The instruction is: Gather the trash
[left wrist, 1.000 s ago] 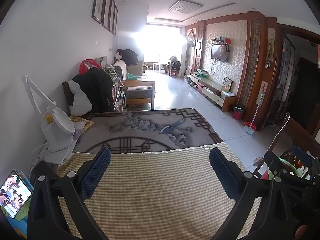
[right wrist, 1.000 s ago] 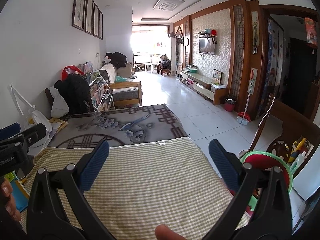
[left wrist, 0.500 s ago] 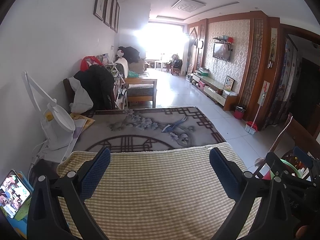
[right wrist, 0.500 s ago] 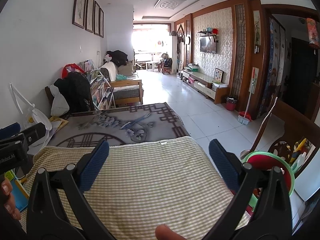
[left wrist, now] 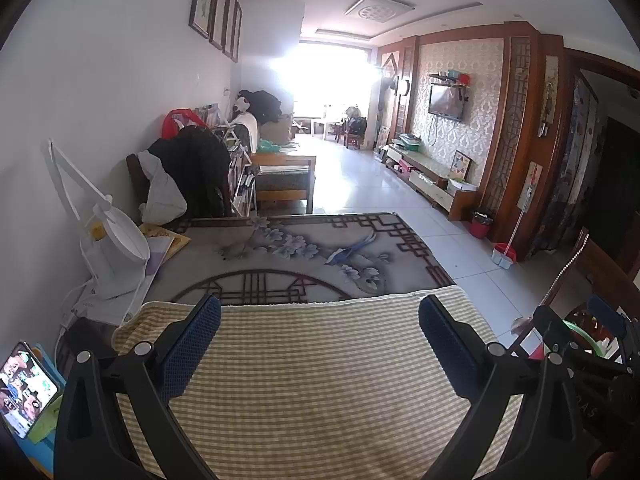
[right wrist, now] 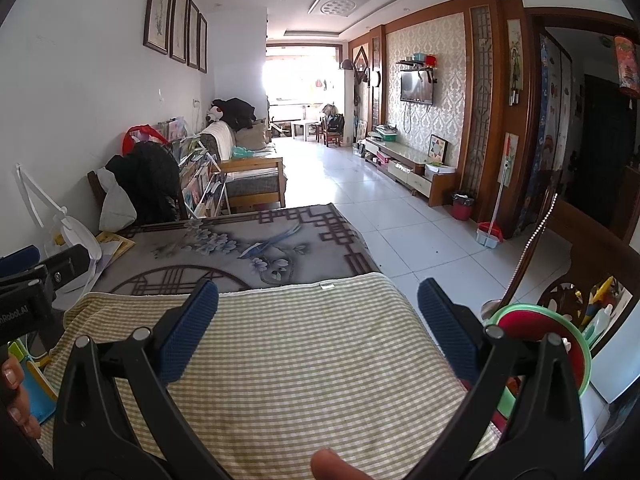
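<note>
My left gripper (left wrist: pixel 319 344) is open above a yellow checked cloth (left wrist: pixel 320 380) laid on the table, with nothing between its blue pads. My right gripper (right wrist: pixel 318 328) is open too, over the same checked cloth (right wrist: pixel 288 360). No loose trash shows on the cloth in either view. A green-rimmed red bin (right wrist: pixel 544 344) stands just right of the table, beside the right gripper's finger. A small red waste bin (right wrist: pixel 463 206) stands far off by the TV unit. The left gripper's body (right wrist: pixel 36 292) shows at the left edge of the right wrist view.
A grey flowered table cover (left wrist: pixel 304 256) lies beyond the cloth. A white desk lamp (left wrist: pixel 108 248) and a phone with a lit screen (left wrist: pixel 24 388) stand at the left. A chair draped with dark clothes (left wrist: pixel 192 168) is behind the table. Tiled floor (right wrist: pixel 400 216) runs right.
Both views have tilted up slightly, so the room sits a little lower in frame. Both grippers stay open and hold nothing.
</note>
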Demonstrator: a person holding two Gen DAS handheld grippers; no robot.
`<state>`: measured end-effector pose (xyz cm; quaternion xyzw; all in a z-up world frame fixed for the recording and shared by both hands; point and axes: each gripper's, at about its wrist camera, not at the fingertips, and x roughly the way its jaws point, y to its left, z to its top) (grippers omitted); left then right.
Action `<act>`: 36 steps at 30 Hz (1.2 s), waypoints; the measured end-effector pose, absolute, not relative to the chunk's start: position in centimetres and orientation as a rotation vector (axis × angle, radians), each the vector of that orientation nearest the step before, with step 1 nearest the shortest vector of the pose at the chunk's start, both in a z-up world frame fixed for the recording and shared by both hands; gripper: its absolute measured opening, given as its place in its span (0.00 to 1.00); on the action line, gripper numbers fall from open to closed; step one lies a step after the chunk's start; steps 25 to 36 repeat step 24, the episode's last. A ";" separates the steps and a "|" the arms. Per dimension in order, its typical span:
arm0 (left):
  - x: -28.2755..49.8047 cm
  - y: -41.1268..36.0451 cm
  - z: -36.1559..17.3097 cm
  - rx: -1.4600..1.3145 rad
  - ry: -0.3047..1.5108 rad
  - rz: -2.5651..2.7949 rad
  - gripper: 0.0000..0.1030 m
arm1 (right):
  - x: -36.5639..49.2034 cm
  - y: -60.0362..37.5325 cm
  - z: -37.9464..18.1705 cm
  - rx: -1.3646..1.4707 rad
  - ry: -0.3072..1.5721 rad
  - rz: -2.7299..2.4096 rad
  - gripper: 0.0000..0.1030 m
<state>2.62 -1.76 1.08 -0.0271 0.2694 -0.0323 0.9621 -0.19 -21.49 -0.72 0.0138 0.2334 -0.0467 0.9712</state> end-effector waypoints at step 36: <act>3.5 -1.3 -4.0 -0.117 0.687 0.028 0.92 | 5.5 -24.8 -10.0 -0.011 0.712 -0.037 0.95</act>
